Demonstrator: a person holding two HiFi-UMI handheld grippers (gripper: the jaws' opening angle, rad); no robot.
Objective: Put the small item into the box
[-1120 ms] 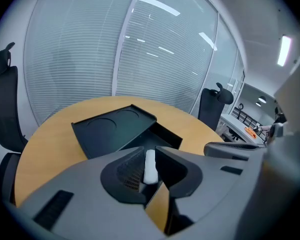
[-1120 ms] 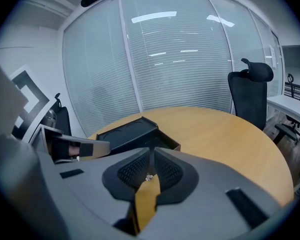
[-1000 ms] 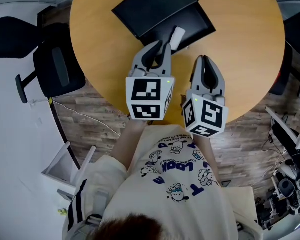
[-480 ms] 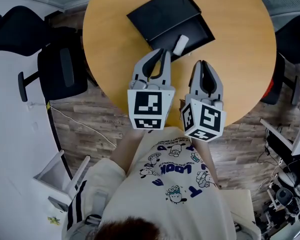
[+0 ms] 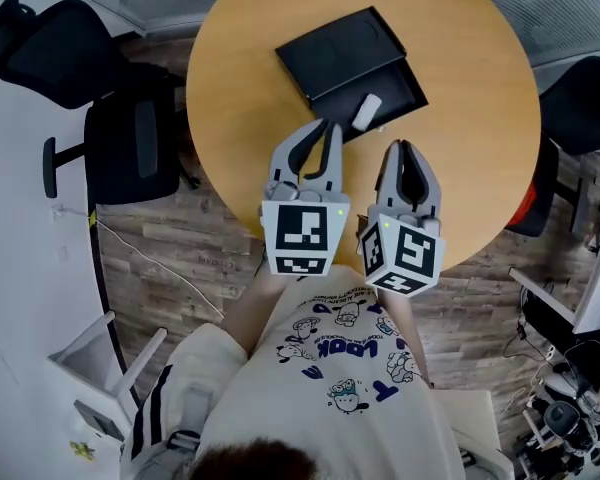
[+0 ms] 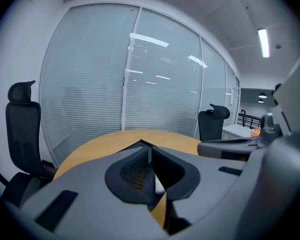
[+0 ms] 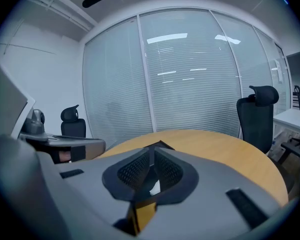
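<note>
Plainly, shirt (image 5: 280, 393) reads "LOOK"; small item (image 5: 368, 111) rests on black box (image 5: 338, 53)

Holding the left gripper (image 5: 329, 126) and right gripper (image 5: 402, 147) side by side before the chest, angled slightly down, each with jaws together on nothing, the left's having just been closing.

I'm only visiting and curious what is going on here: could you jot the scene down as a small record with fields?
Surface: round wooden table
Container: flat black box, lying on the table
Piece to move: small white cylindrical item, at the box's near edge
Left gripper: above the table, fingers together after just closing, nothing between them
Right gripper: beside it, fingers together, empty
Nearby: black office chair
</note>
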